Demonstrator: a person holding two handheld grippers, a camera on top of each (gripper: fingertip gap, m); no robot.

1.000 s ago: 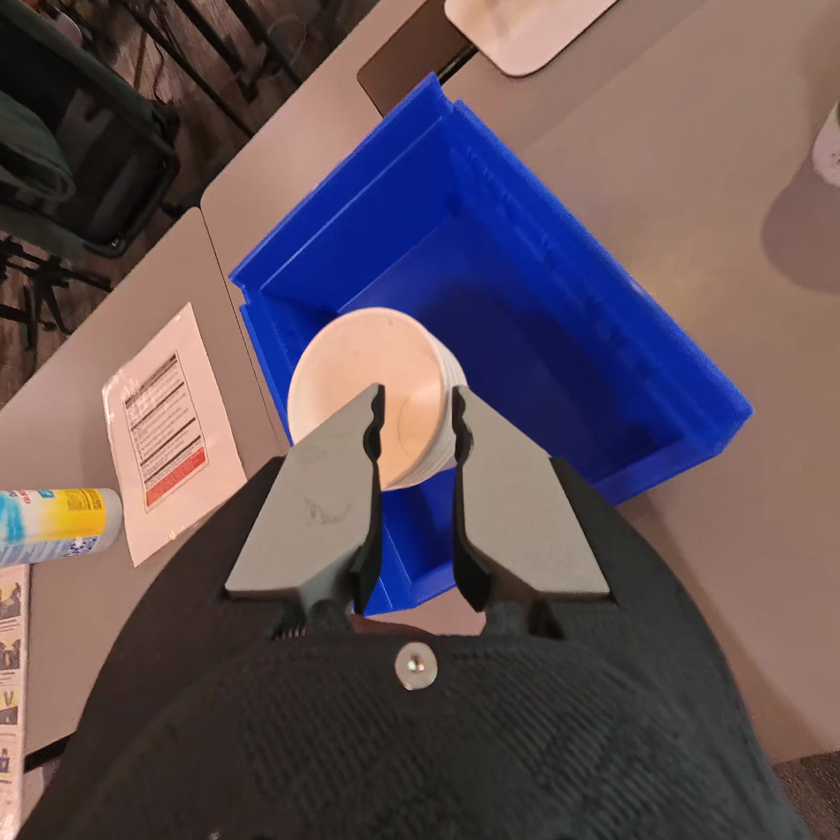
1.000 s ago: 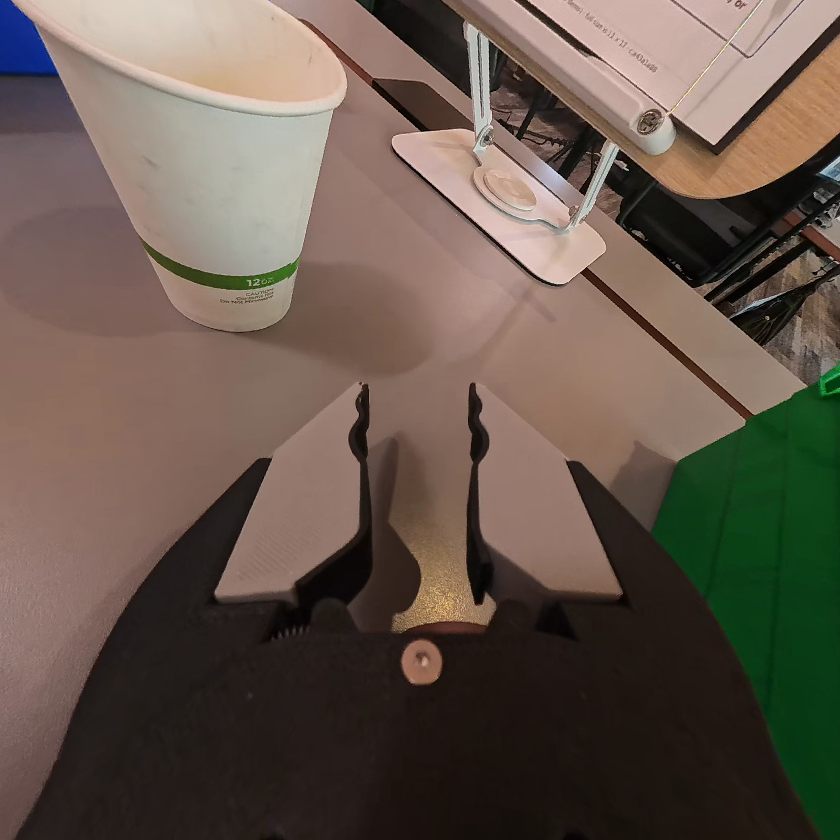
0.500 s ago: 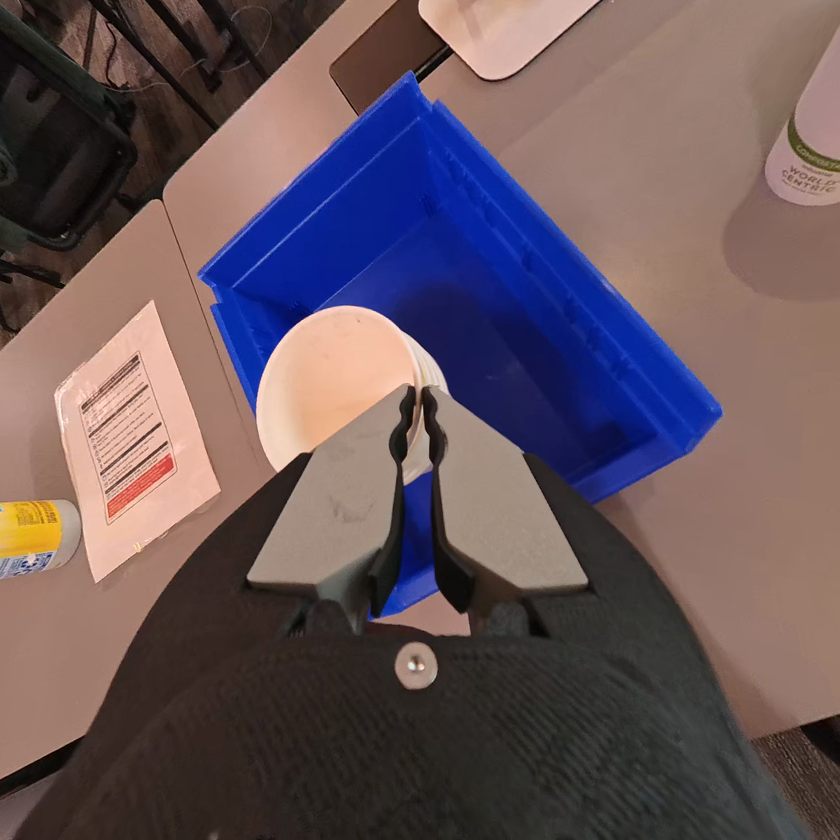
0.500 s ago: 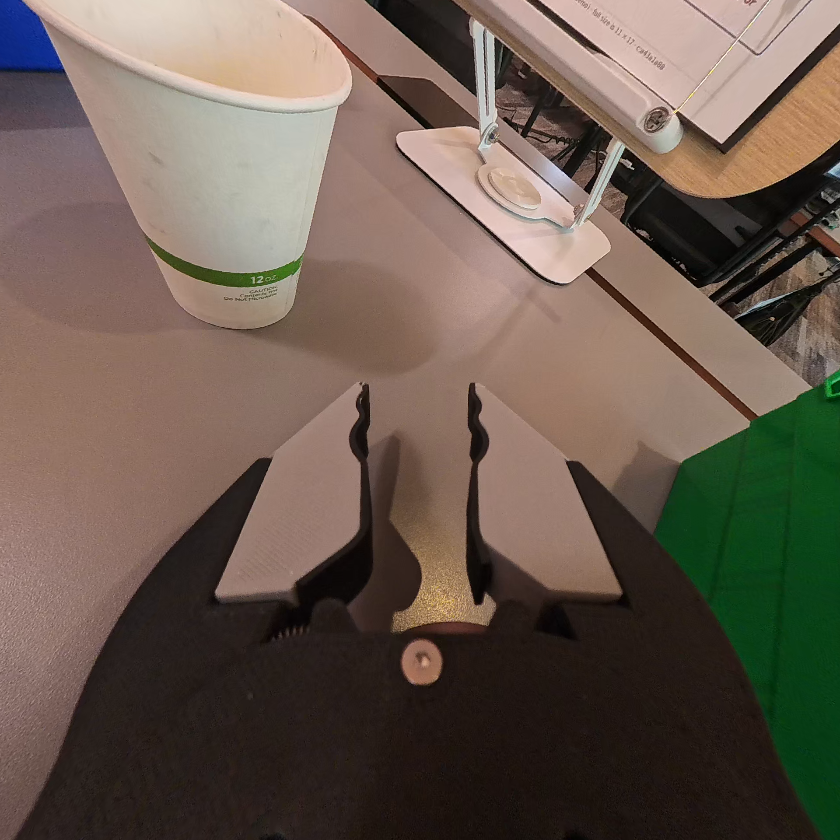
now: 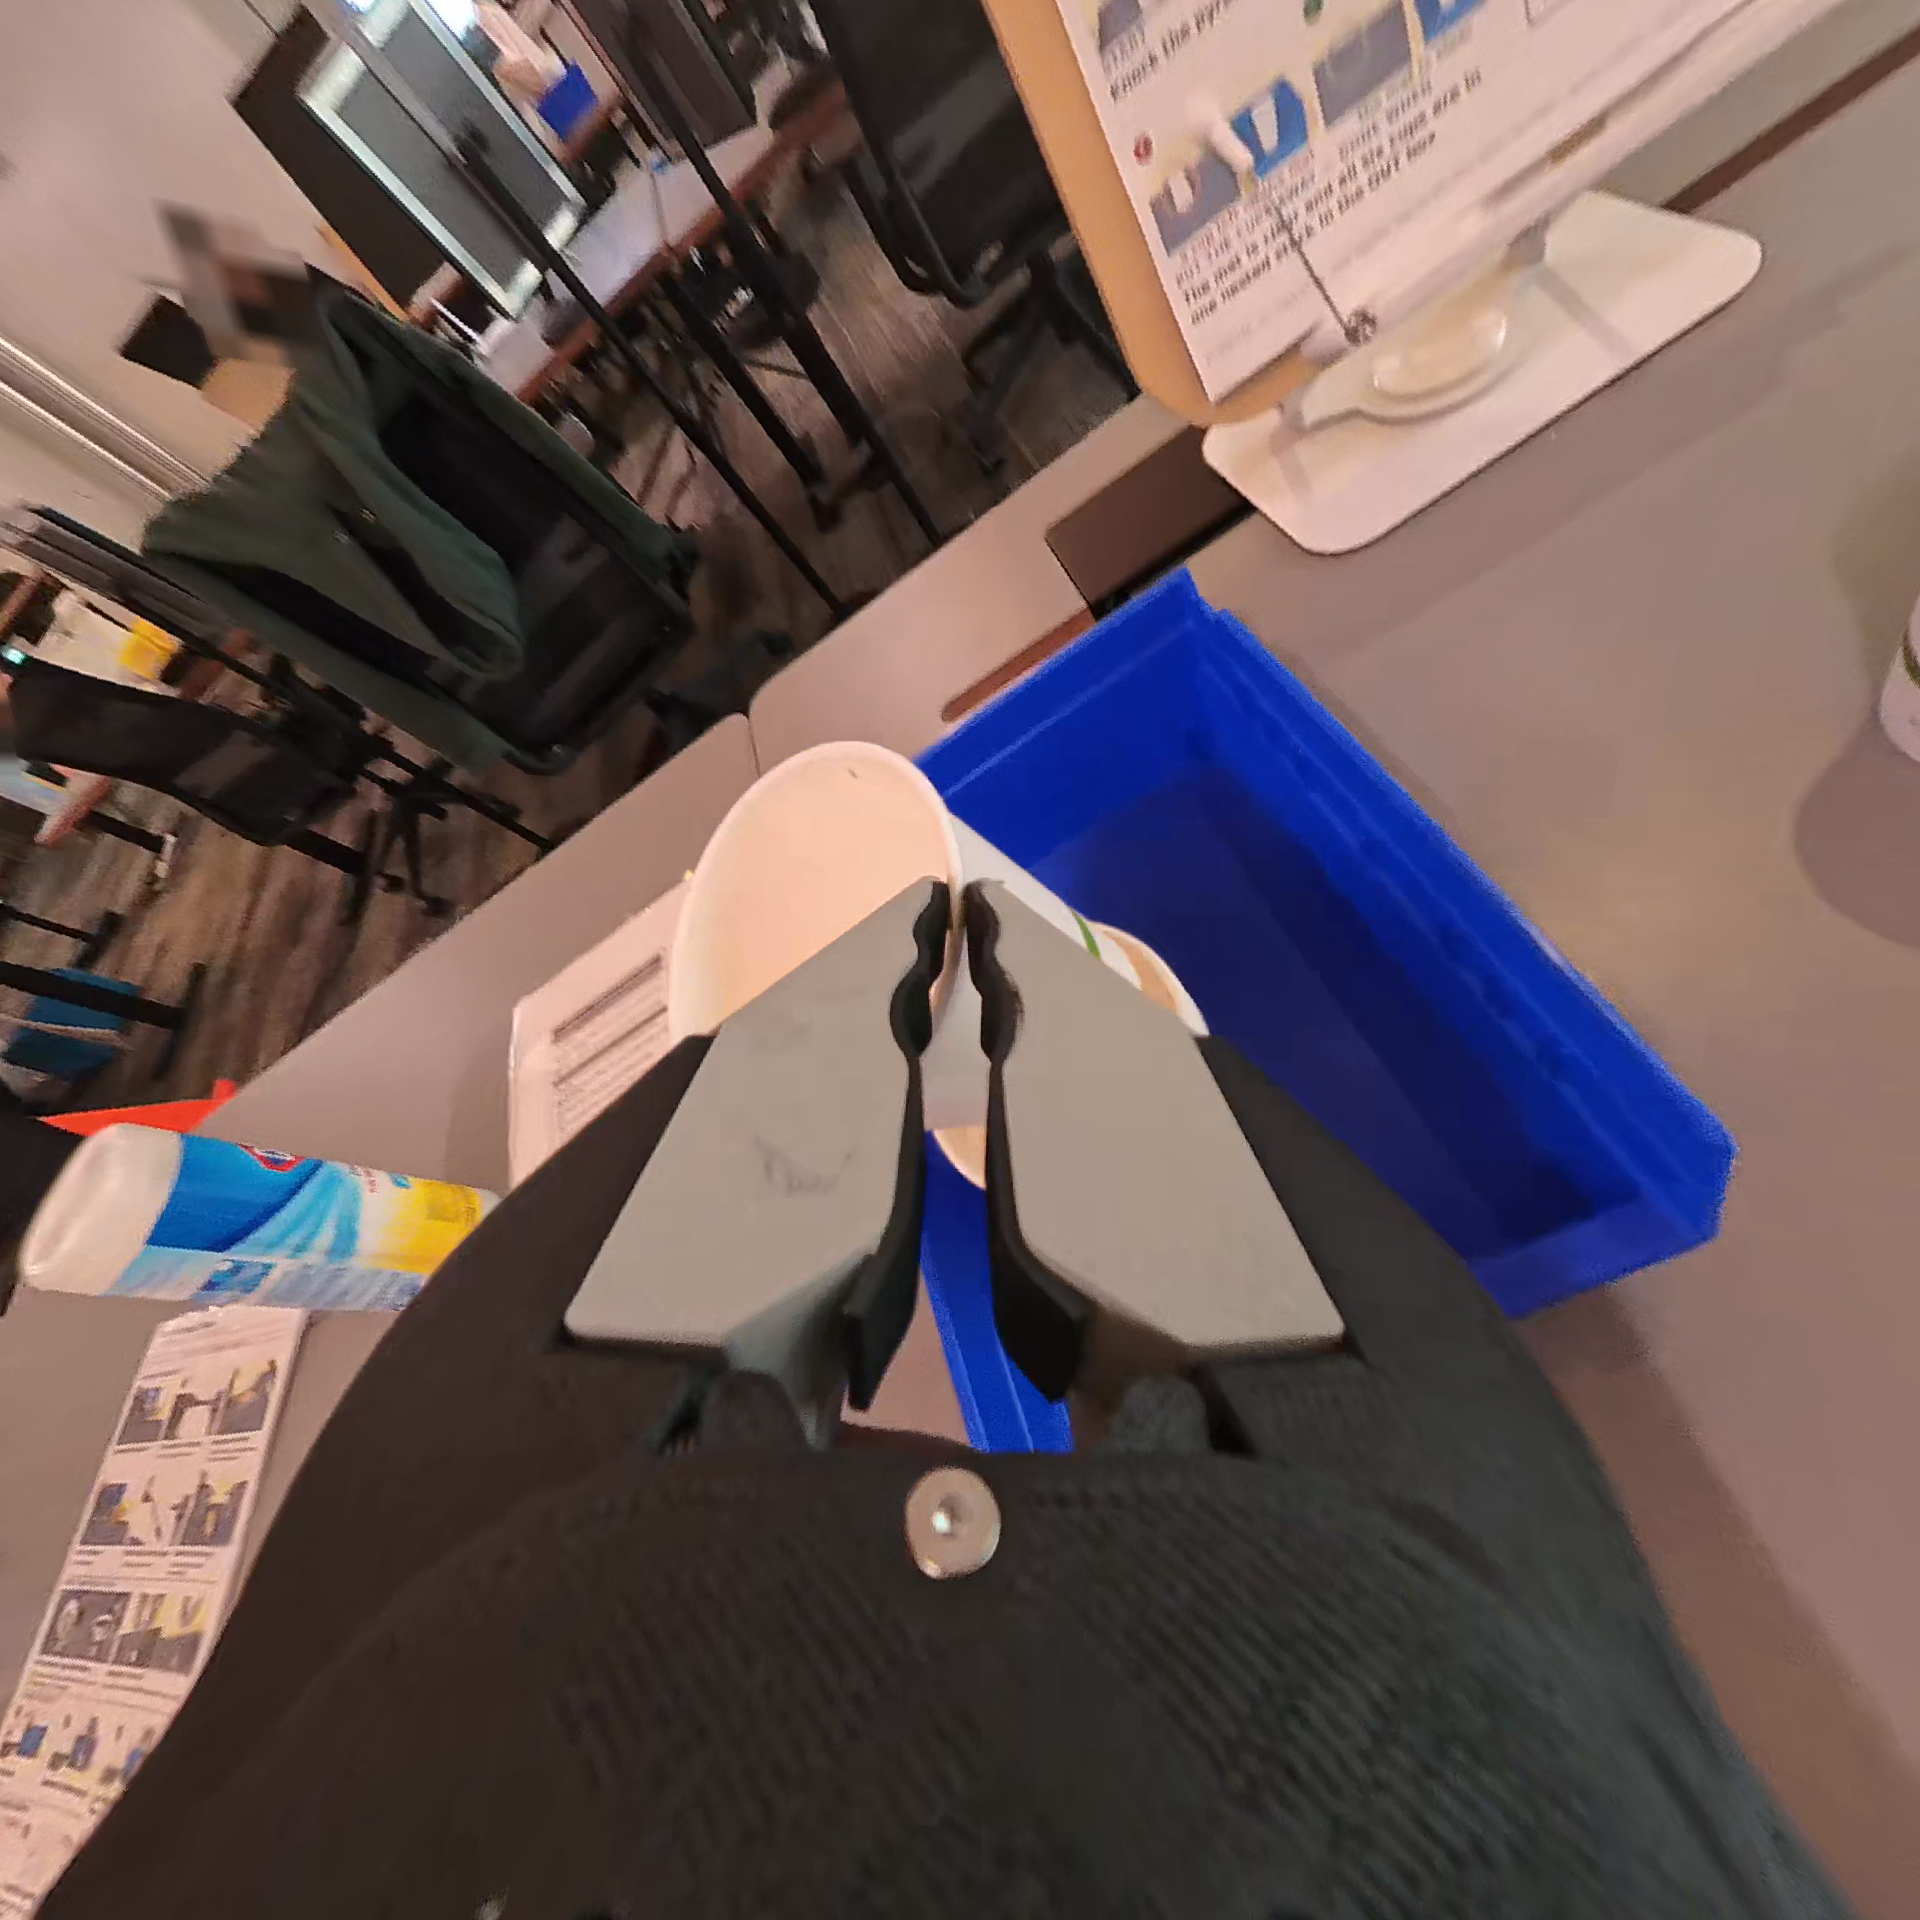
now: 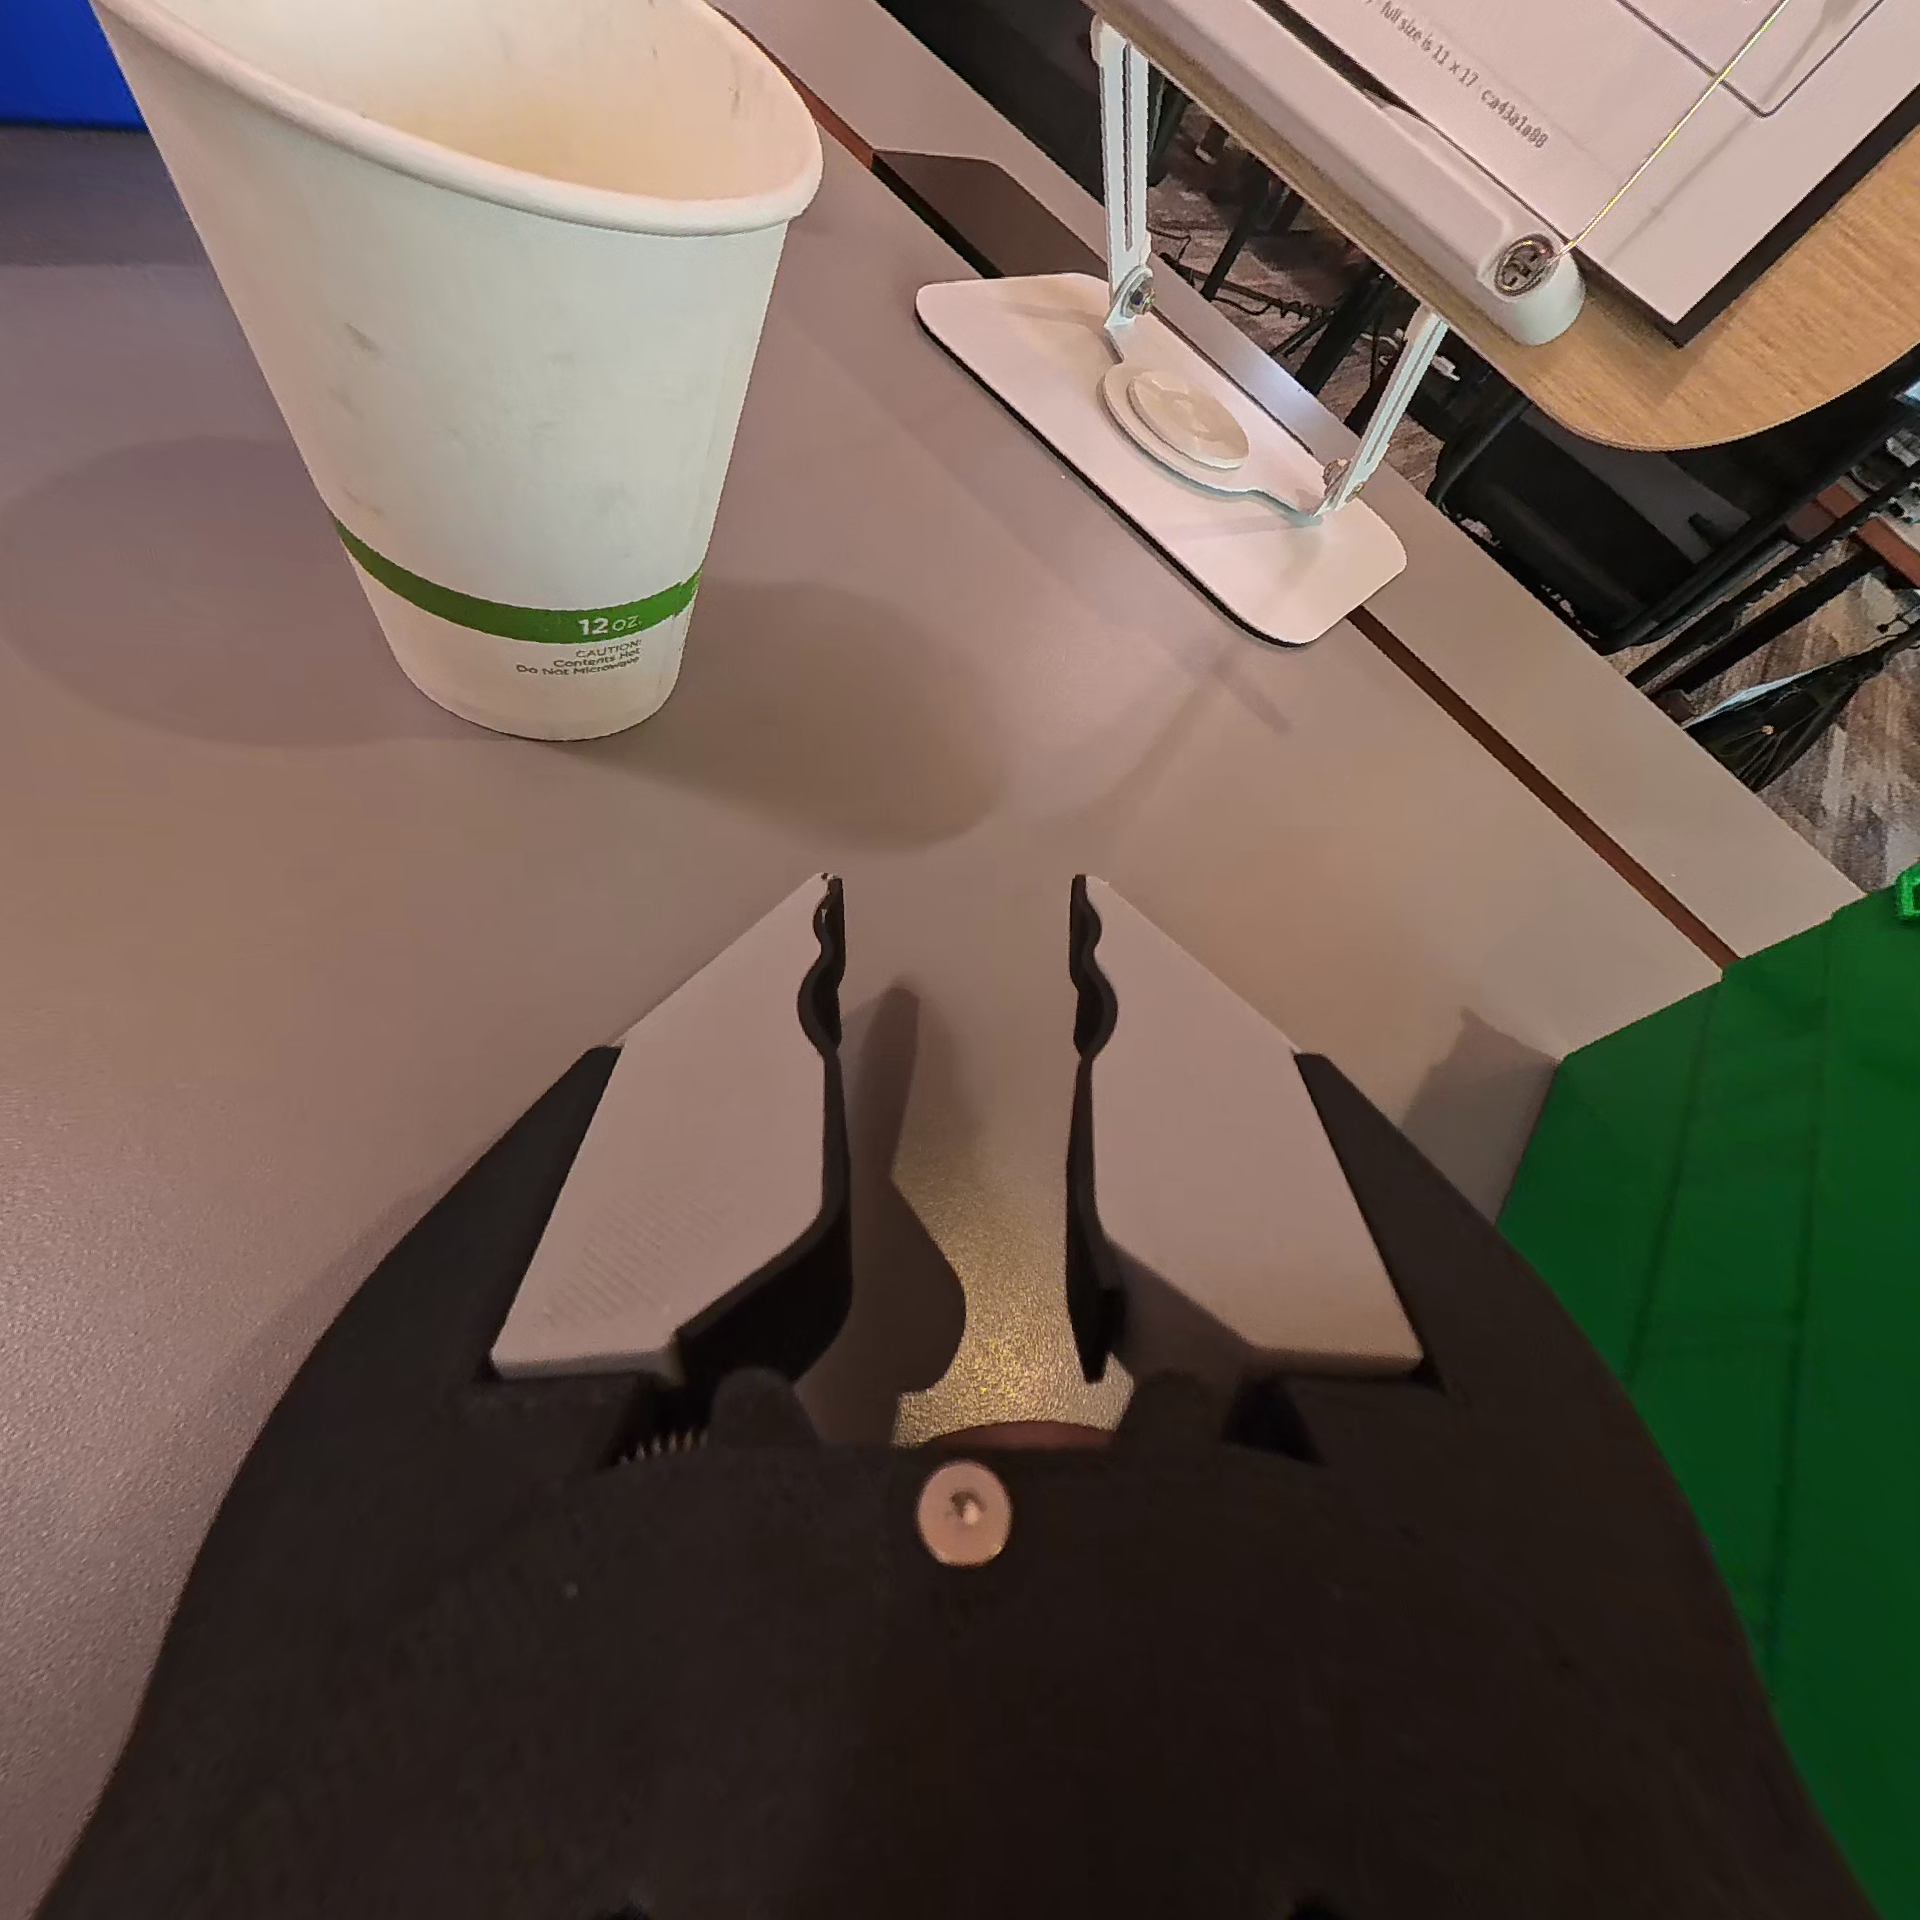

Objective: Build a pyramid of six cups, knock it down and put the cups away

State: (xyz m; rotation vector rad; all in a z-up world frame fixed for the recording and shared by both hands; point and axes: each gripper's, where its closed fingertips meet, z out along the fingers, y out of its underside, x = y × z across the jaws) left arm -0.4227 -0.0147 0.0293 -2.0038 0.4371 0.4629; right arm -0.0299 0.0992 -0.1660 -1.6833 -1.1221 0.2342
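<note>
Grey tabletop (image 6: 260, 987) carries one upright white paper cup with a green band (image 6: 499, 416) at eleven o'clock from the idle, open-jawed right gripper (image 6: 951, 914). Left gripper (image 5: 954, 914) pinches a white paper cup's wall (image 5: 810, 894), lifted at the blue plastic bin's (image 5: 1455, 935) nine-o'clock edge.

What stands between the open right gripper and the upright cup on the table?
Nothing visible: only bare grey table lies between the right gripper and the cup, which stands ahead to its left.

Grey table (image 5: 1558, 675), white stand base (image 6: 1164, 457) at its far edge holding a tilted instruction board (image 5: 1299, 135), wipes canister (image 5: 249, 1216) lying near left beside printed sheets (image 5: 135, 1538), green bin (image 6: 1766, 1299) at right, dark chairs (image 5: 416, 561) beyond.
</note>
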